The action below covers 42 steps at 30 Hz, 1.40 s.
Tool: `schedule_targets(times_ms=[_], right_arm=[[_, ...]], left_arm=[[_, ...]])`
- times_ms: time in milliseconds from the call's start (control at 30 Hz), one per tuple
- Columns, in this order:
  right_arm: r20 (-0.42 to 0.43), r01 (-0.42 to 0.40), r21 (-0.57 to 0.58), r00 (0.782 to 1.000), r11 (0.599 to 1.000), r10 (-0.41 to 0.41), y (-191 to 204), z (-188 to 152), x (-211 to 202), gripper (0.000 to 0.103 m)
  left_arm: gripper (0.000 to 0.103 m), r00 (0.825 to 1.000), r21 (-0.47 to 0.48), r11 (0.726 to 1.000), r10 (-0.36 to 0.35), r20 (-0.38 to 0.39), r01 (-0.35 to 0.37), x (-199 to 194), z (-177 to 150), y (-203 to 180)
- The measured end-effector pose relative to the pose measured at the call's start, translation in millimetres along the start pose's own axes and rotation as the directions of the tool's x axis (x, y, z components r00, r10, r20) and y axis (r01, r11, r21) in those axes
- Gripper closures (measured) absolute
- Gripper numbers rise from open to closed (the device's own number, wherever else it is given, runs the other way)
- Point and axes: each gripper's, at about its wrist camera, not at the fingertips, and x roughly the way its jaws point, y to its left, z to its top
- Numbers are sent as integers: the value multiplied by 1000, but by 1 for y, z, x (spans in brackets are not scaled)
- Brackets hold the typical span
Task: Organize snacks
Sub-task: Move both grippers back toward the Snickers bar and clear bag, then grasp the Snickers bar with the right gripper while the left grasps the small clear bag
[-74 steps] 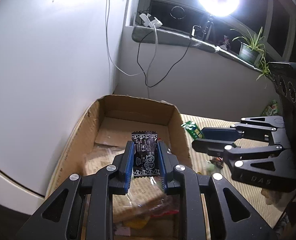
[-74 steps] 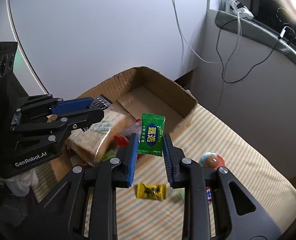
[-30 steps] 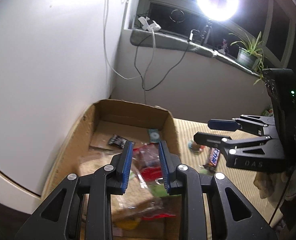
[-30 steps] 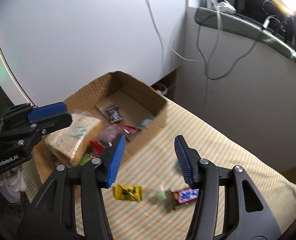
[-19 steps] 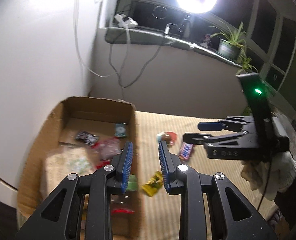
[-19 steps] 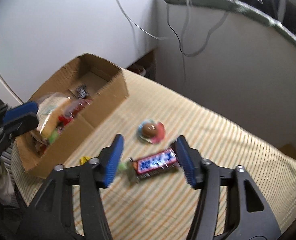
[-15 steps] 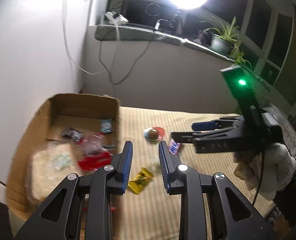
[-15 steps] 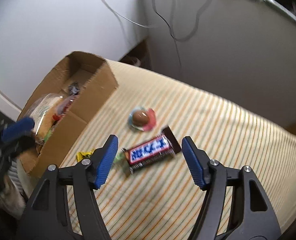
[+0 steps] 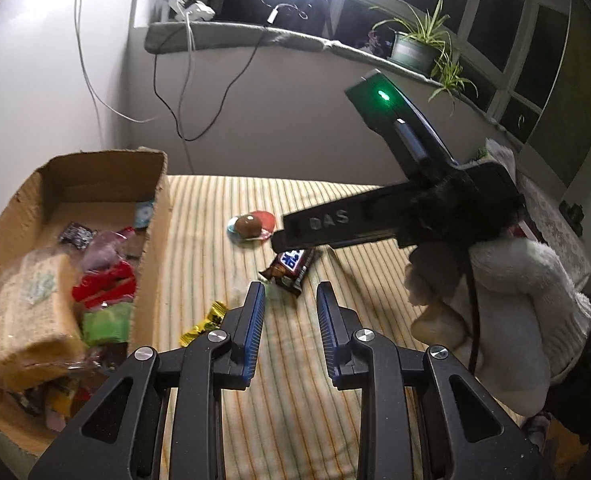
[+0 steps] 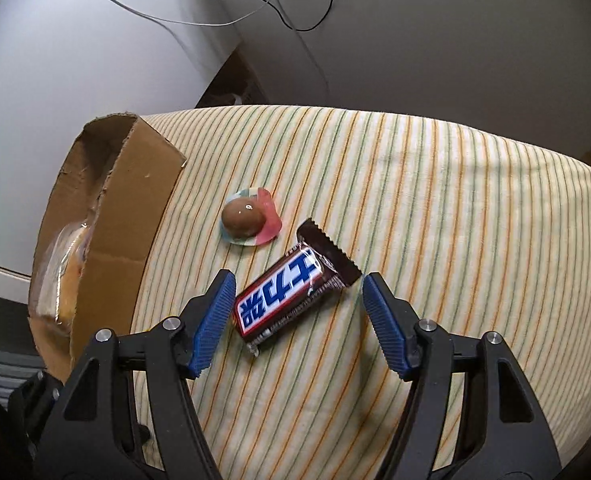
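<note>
A brown chocolate bar (image 10: pixel 287 292) with a blue-lettered white label lies on the striped cloth. My right gripper (image 10: pixel 295 284) points down over it, open; the bar sits between the blue pads (image 10: pixel 215 312) without touching them. In the left wrist view the same bar (image 9: pixel 293 268) shows under the right gripper's black body (image 9: pixel 335 220). My left gripper (image 9: pixel 289 308) hovers nearer, open by a narrow gap and empty. A round chocolate (image 10: pixel 247 216) on a pink and blue wrapper lies just beyond the bar. A yellow candy (image 9: pixel 205 322) rests beside the cardboard box (image 9: pixel 159 200).
The box at the left holds a bagged bread loaf (image 9: pixel 27 312), red (image 9: pixel 103 284), green and black packets. A hand in a white fluffy sleeve (image 9: pixel 495 300) grips the right tool. Cables hang down the wall; a potted plant (image 9: pixel 411 48) stands on the sill.
Both grippers released their candies into the box, then swung right over the cloth. The right one widened, rolled and sank around the chocolate bar.
</note>
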Motion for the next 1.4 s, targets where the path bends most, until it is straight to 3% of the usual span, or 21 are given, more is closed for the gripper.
schedule_targets(times_ms=[200,333,767,967,1100,1233,1367,1400], right_arm=[[-7,46,-64,999,997,-47,12,5,10,34],[-8,56,-89,998,994,-57,8,5,10,40],[-17,54,-147,998,988,-57,-23,-6,-8,41],[-17,40,-168,999,985,-43,-28,-17,-15,48],[-21,25,-198,999,980,-30,-25,-23,-17,64],[-4,53,-235,998,970,-56,-18,-33,-20,66],[11,41,-217,999,975,-40,-18,-40,-25,69],[10,40,-217,999,975,-39,-24,-26,-19,69]], left_arm=[[78,1000,4,1000,7,-30,-7,16,-2,0],[78,998,10,1000,20,-51,-19,31,-2,-1],[78,985,40,991,129,-110,-125,76,3,-5],[82,986,45,992,126,-109,-121,81,5,-6],[86,988,40,994,110,-107,-106,77,2,-6],[93,989,37,995,100,-106,-96,75,4,2],[93,991,30,996,88,-97,-86,71,3,3],[93,991,28,996,93,-97,-90,71,2,3]])
